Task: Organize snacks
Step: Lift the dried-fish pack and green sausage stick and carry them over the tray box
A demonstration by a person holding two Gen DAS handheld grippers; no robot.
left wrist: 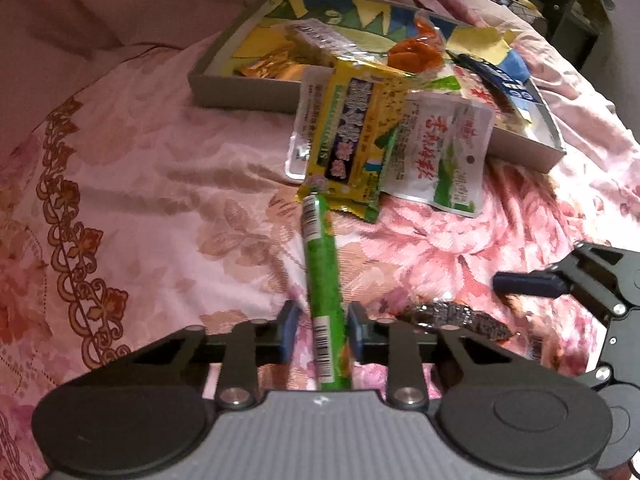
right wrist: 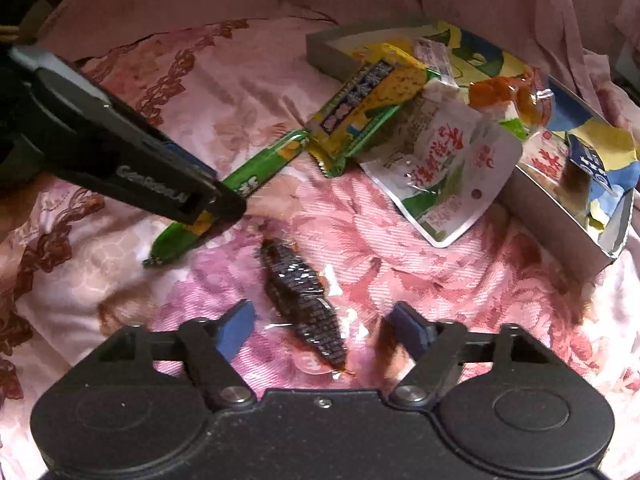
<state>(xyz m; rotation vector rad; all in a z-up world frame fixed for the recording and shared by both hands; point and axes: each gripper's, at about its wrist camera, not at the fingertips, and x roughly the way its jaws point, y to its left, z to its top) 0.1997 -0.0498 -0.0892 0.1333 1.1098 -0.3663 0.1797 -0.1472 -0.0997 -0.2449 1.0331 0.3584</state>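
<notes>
The green stick snack (left wrist: 322,284) is clamped between the jaws of the left gripper (left wrist: 322,330), its far tip tucked under the yellow packet (left wrist: 356,136) on the pink floral bedspread (left wrist: 140,184). By the look of it, a pickup is in hand, and next a lift toward the grey tray (left wrist: 240,94) is called for, without the leaning packets being dragged along. Over on the right, the right gripper (right wrist: 322,330) is held released, jaws astride the dark wrapped snack (right wrist: 304,300) but not pressing it. One green stick, one dark piece, one yellow packet and one white pouch (right wrist: 452,172) are counted outside or against the tray; inside, one orange wrapper (left wrist: 416,50) can be made out among a jumble not clearly countable.
</notes>
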